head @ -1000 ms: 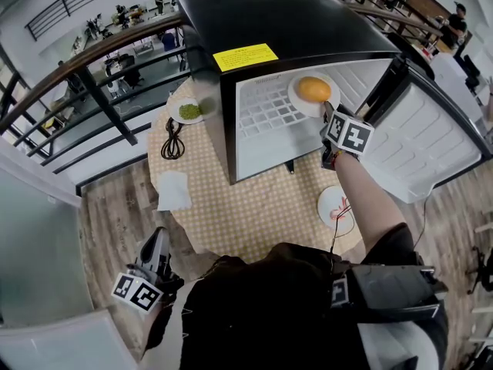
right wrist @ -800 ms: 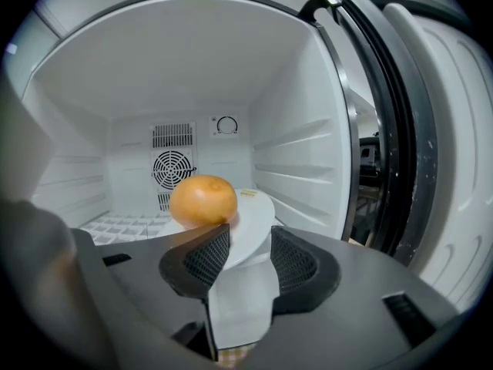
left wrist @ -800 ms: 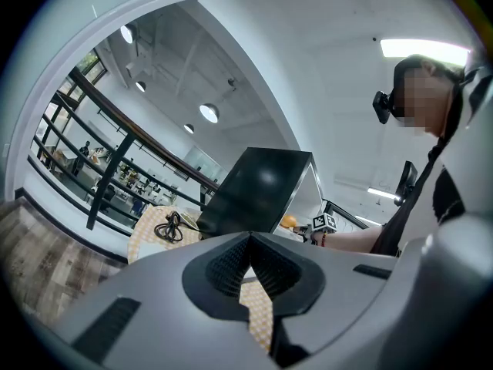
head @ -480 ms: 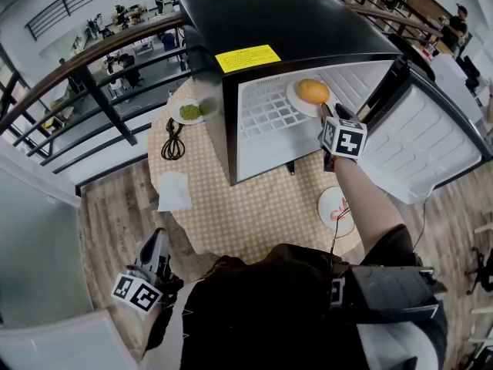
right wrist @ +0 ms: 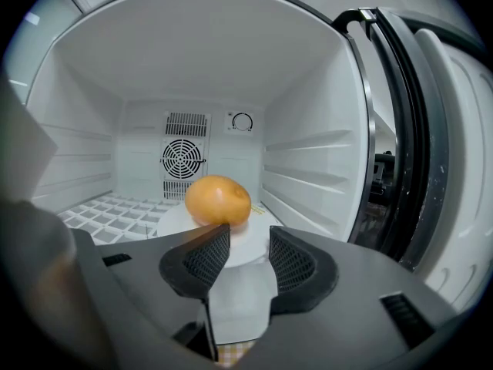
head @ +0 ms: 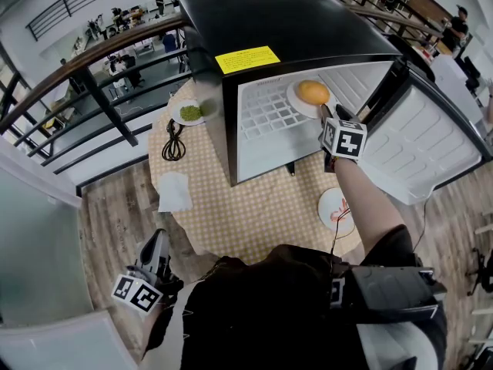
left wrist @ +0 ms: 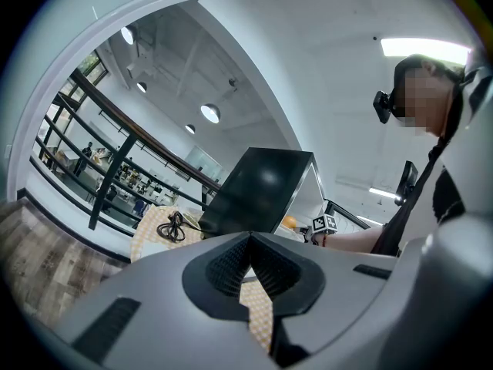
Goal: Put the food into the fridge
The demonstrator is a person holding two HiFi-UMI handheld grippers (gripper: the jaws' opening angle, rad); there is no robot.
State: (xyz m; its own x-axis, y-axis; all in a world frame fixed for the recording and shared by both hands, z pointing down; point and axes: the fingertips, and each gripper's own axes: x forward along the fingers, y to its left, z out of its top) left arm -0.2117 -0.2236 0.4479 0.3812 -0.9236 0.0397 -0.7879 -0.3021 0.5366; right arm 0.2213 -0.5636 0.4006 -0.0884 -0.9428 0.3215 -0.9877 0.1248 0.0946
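Your right gripper, jaws released, fronts the orange food on its plate just beyond; left gripper clenched, empty.

We have eased our right gripper a little to the left at the mouth of the fridge over the last second. Its marker cube has turned slightly and now faces up more squarely.

Straight ahead of the right gripper, the plate and its orange food fill the shelf's right side. Left of them the wire shelf lies bare. Close on the gripper's right stands the fridge wall, with the door swung wide beyond.
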